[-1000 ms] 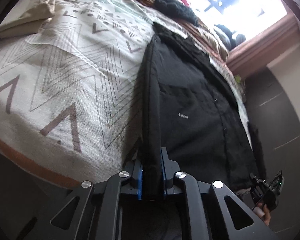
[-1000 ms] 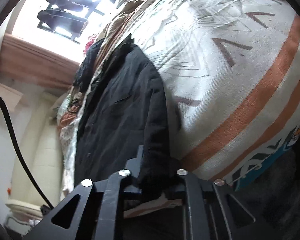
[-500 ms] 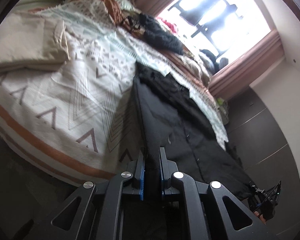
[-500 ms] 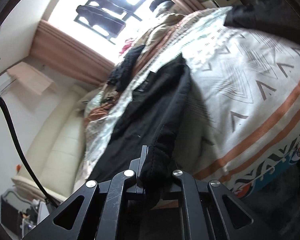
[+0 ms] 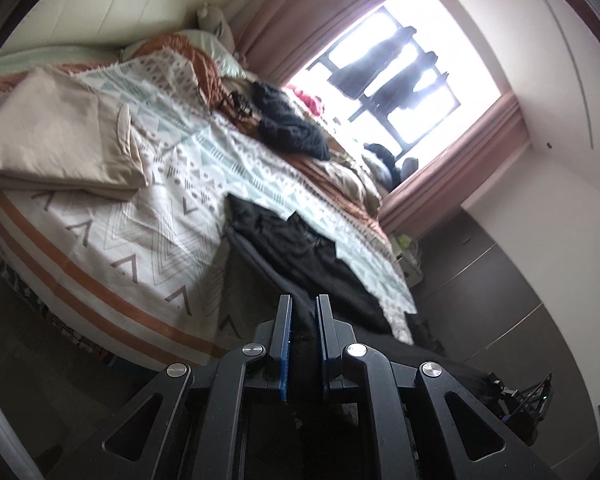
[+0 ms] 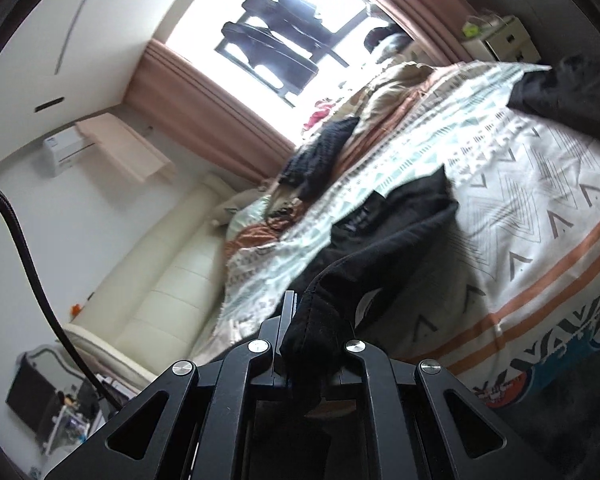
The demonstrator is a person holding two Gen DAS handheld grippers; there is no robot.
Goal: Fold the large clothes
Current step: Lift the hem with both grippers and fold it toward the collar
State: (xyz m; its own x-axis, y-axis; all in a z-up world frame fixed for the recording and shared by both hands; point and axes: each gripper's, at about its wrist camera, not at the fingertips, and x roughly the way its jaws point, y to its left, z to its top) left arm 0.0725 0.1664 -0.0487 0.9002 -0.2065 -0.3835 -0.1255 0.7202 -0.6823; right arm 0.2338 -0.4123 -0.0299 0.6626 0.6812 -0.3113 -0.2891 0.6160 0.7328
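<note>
Left claw [image 5: 303, 320] and right claw [image 6: 314, 320] each pinch the black garment [image 5: 300, 256], lifted off bed [image 5: 140, 240].

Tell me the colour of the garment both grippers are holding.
Black. The garment shows best in the left wrist view, lying across the patterned bedspread.

Black tool [image 5: 303, 308], blue pads [image 5: 285, 344], silver screws [image 5: 252, 349]

bedspread [image 5: 112, 248] open left; folded quilt [image 5: 60, 140] beyond.
</note>
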